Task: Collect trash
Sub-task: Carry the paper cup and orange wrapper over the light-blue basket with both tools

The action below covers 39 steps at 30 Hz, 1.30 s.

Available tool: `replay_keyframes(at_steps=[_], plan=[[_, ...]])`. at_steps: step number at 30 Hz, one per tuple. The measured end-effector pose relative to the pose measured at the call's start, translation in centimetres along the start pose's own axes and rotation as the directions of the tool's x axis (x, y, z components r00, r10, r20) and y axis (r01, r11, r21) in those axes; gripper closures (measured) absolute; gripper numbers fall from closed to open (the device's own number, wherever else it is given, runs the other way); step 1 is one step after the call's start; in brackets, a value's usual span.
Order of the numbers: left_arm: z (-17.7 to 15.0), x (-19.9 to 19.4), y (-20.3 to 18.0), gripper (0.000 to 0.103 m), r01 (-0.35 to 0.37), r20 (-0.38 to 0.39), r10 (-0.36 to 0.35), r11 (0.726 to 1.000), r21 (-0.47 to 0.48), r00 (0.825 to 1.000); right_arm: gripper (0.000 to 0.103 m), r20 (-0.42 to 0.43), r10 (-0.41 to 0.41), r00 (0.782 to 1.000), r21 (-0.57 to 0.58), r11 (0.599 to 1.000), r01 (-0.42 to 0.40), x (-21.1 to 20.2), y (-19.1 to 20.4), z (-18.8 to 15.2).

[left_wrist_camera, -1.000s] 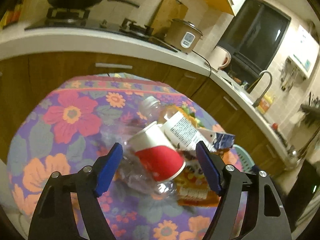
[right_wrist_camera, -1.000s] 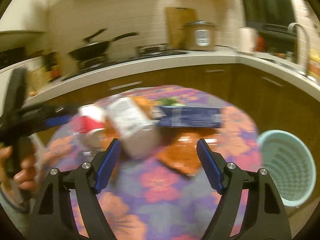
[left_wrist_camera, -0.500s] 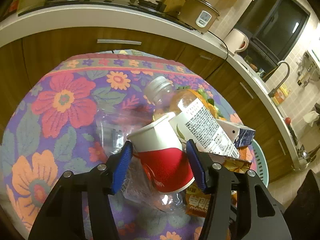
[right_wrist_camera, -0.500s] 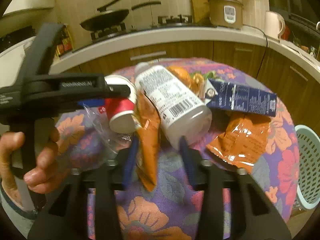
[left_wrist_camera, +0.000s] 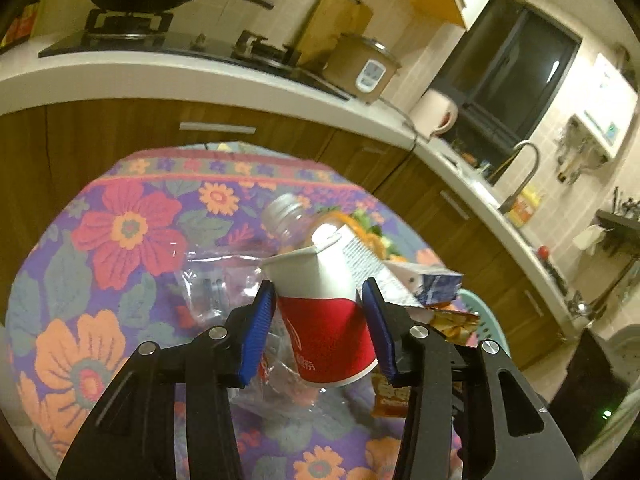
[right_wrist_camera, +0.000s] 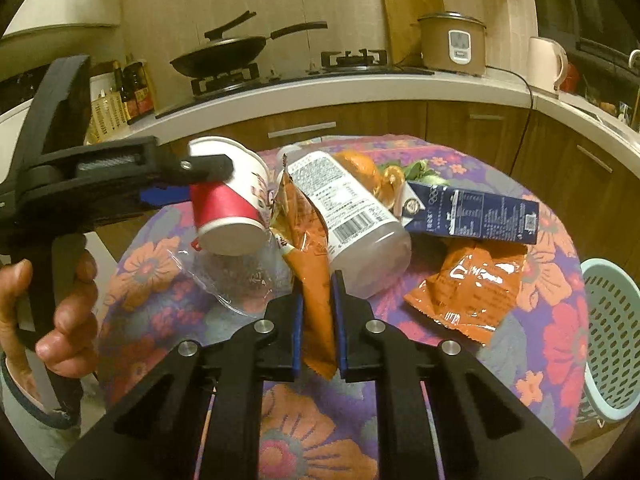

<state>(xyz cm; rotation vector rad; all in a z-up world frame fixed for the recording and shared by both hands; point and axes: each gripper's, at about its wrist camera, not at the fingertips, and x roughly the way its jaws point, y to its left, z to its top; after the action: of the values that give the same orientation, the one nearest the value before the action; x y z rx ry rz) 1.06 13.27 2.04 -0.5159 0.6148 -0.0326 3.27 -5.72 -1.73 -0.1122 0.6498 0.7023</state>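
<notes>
My left gripper (left_wrist_camera: 320, 300) is shut on a red and white paper cup (left_wrist_camera: 324, 320), held on its side above the table; the cup also shows in the right wrist view (right_wrist_camera: 230, 204). My right gripper (right_wrist_camera: 316, 300) is shut on an orange snack bag (right_wrist_camera: 310, 256). On the floral tablecloth (right_wrist_camera: 320, 432) lie a clear plastic bottle with a white label (right_wrist_camera: 348, 216), a dark blue carton (right_wrist_camera: 472, 214), a second orange snack bag (right_wrist_camera: 468, 284) and crumpled clear plastic (right_wrist_camera: 236, 276).
A pale green mesh basket (right_wrist_camera: 612, 340) stands at the table's right edge. Orange peel and greens (right_wrist_camera: 384, 172) lie behind the bottle. The kitchen counter (right_wrist_camera: 360, 88) with stove, pan and rice cooker runs behind the table.
My left gripper closed on the paper cup and lifted it. My right gripper moved in and closed on the orange snack bag.
</notes>
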Motion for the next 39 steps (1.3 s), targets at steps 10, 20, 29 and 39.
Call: replay_keyframes(at_steps=[10, 20, 29, 39], plan=[[-0.2, -1.4, -3.7, 0.061, 0.049, 0.024, -0.051, 0.997, 0.067, 0.998, 0.093, 0.064, -0.036, 0.997, 0.034, 0.999, 0.034, -3.4, -2.4, 0.0], [-0.9, 1.1, -12.2, 0.061, 0.091, -0.02, -0.089, 0.965, 0.244, 0.996, 0.093, 0.108, -0.192, 0.975, 0.128, 0.976, 0.178, -7.7, -9.2, -1.2], [-1.4, 6.3, -19.7, 0.061, 0.157, -0.125, -0.119, 0.92, 0.359, 0.985, 0.093, 0.116, -0.344, 0.932, 0.277, 0.912, 0.302, -11.1, -17.5, -2.8], [-4.8, 14.4, -28.3, 0.061, 0.246, -0.264, -0.135, 0.859, 0.45, 0.955, 0.093, 0.058, -0.477, 0.877, 0.431, 0.804, 0.409, -13.3, -26.4, -6.4]])
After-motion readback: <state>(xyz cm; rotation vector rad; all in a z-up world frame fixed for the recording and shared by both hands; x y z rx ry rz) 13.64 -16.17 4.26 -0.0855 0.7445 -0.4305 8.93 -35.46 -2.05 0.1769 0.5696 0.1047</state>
